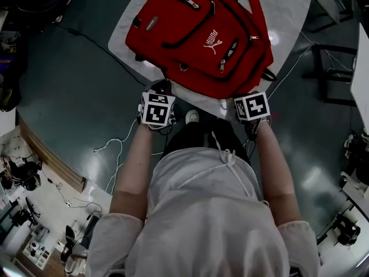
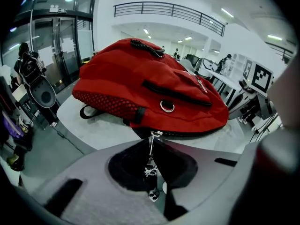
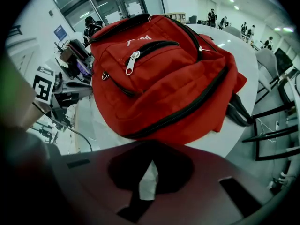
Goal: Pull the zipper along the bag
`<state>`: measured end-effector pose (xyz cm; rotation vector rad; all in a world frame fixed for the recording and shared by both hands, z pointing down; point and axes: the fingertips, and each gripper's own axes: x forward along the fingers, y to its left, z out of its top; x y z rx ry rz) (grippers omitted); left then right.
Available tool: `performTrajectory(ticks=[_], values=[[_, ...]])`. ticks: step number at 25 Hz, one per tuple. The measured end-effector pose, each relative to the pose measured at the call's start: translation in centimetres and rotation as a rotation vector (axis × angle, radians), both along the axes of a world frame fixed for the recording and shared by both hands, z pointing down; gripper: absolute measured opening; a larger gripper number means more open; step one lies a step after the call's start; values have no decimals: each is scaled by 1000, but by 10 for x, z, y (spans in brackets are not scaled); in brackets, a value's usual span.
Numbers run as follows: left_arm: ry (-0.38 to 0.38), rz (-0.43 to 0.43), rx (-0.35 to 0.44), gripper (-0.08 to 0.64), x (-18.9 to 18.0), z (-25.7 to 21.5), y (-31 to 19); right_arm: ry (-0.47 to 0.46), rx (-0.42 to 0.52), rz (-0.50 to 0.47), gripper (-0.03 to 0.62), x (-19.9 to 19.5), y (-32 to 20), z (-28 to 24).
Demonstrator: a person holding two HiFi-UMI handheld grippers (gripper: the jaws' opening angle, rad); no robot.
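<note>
A red backpack (image 1: 199, 33) lies on a round white table (image 1: 288, 10). At its near edge, my left gripper (image 1: 161, 90) is shut on the metal zipper pull (image 2: 151, 150) of the black zipper that runs along the bag's lower seam. In the left gripper view the pull hangs straight down from the backpack (image 2: 150, 86) into the left gripper (image 2: 151, 165). My right gripper (image 1: 249, 97) is at the bag's near right corner. In the right gripper view the right gripper (image 3: 151, 154) has its tips together under the backpack (image 3: 164, 74). Whether they pinch fabric is hidden.
The table (image 2: 93, 125) stands on a dark floor, and its near rim is just in front of the person's shoe (image 1: 192, 116). A black chair (image 1: 331, 68) stands to the right. A white cable (image 1: 115, 146) runs over the floor on the left. Desks and people are far behind.
</note>
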<state>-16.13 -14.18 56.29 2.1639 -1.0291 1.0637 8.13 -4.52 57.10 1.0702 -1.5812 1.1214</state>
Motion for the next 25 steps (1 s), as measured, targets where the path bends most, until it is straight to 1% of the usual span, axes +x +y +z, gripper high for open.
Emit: performTrajectory(ticks=[3, 5, 6, 7, 8, 9, 12, 15, 17, 20, 22, 25], values=[[-4, -33, 20, 26, 0, 0, 1, 31, 41, 0, 28, 0, 1, -2], [-16, -49, 34, 28, 0, 1, 2, 31, 63, 10, 28, 0, 1, -2], [-21, -55, 43, 42, -1, 0, 2, 21, 69, 22, 28, 1, 1, -2], [-18, -62, 56, 85, -2, -2, 2, 11, 72, 33, 28, 1, 1, -2], [-7, -73, 73, 101, -3, -7, 1, 7, 74, 39, 28, 1, 1, -1], [6, -88, 91, 101, -5, -13, -1, 13, 79, 43, 28, 1, 1, -1], [29, -126, 122, 103, -7, -30, 2, 72, 125, 51, 28, 1, 1, -6], [47, -126, 149, 103, 0, -45, 8, 107, 203, 24, 28, -4, 0, -17], [78, -119, 156, 101, 11, -57, 11, 98, 261, 35, 28, -5, -5, -32], [138, -116, 171, 101, 31, -82, 14, 41, 359, 89, 28, -5, -21, -65], [184, -120, 228, 97, 47, -109, 10, 2, 423, 102, 28, -6, -34, -90], [249, -109, 341, 76, 73, -156, -1, -25, 515, 68, 28, -9, -54, -126]])
